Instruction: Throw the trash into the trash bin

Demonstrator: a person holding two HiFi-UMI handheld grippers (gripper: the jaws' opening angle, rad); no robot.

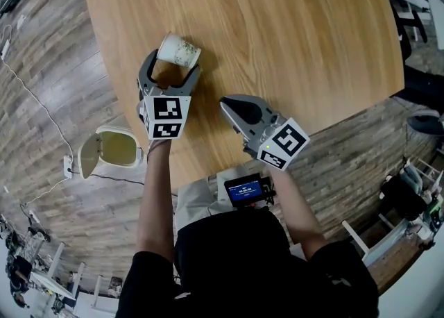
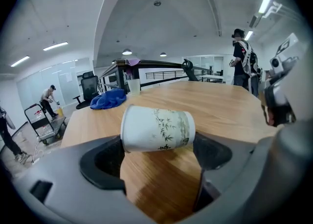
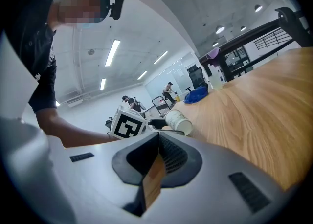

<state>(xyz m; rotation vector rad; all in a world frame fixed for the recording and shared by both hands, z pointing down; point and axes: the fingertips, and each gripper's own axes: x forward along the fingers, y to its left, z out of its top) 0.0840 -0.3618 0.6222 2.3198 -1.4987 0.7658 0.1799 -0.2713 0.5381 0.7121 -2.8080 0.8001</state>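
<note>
As the head view looks down, the left gripper (image 1: 172,65) has its jaws wide apart around a paper cup (image 1: 179,50) lying on its side on the wooden table (image 1: 277,32). The right gripper (image 1: 227,105) is closed and empty. The trash bin (image 1: 119,130) stands on the floor, beside the table.

From the left gripper view, the cup (image 2: 156,129) lies across between the jaw tips; it perhaps touches the pads.

From the right gripper view, its jaws (image 3: 159,137) are together on nothing.
</note>
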